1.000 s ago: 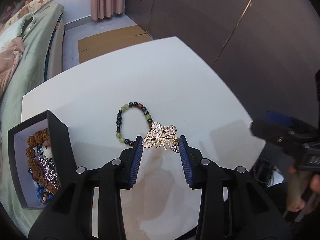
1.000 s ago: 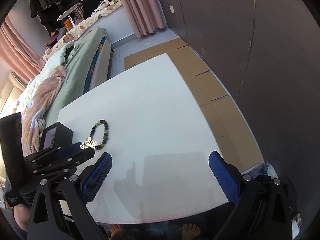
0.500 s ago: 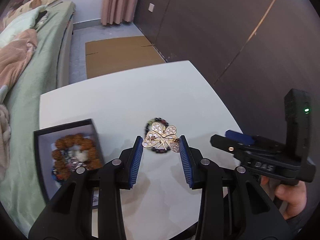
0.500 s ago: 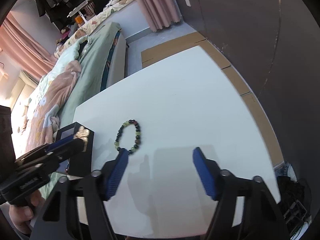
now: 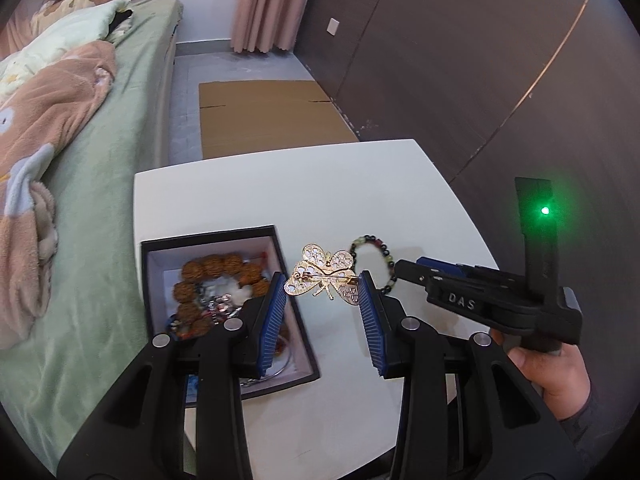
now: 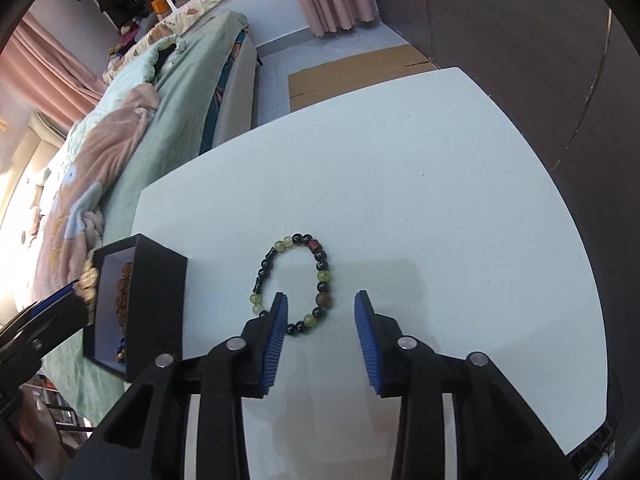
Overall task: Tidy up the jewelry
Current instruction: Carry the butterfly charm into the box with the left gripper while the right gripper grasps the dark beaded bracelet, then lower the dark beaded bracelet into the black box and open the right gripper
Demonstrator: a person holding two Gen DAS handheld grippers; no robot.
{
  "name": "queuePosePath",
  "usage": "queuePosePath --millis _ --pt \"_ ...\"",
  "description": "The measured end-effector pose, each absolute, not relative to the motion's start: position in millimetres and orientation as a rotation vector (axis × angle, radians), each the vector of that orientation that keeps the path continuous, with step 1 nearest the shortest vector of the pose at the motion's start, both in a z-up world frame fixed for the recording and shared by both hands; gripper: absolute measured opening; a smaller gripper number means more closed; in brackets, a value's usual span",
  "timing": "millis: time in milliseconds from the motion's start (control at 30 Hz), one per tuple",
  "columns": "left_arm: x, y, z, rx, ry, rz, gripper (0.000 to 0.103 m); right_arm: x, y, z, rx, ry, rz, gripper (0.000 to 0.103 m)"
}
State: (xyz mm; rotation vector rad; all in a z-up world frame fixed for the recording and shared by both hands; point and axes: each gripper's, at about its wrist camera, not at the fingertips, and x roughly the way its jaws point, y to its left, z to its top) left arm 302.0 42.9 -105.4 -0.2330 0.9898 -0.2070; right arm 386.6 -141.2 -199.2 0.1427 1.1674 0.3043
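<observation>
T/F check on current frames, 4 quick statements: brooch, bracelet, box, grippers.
1. The left gripper holds the brooch. True.
2. The bracelet is in the box. False: it lies on the table.
3. The right gripper is shut on the bracelet. False: it is open, with nothing gripped.
4. The box already holds beads. True.

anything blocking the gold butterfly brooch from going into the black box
Nothing visible. The left gripper holds the butterfly brooch just right of the open black box, which already holds brown beads.
</observation>
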Motion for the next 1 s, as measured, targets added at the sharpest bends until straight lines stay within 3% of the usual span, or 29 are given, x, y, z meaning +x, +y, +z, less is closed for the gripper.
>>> queuePosePath --millis 200,367,467,1000 --pt "299 58 -107 -0.242 0.994 -0.183 0.037 395 -122 -210 0.065 1.174 0.267 0.025" --pt "299 71 -117 -0.254 1.022 -0.152 0.039 392 -103 -213 -0.07 1.172 0.254 0.01" --pt "297 81 -116 -0.266 1.01 -0.123 0.061 389 -104 -206 -0.043 1.157 0.263 0.009" --pt "291 112 -103 -0.292 0.972 -0.067 0.095 343 -101 -114 0.123 0.917 0.481 0.009"
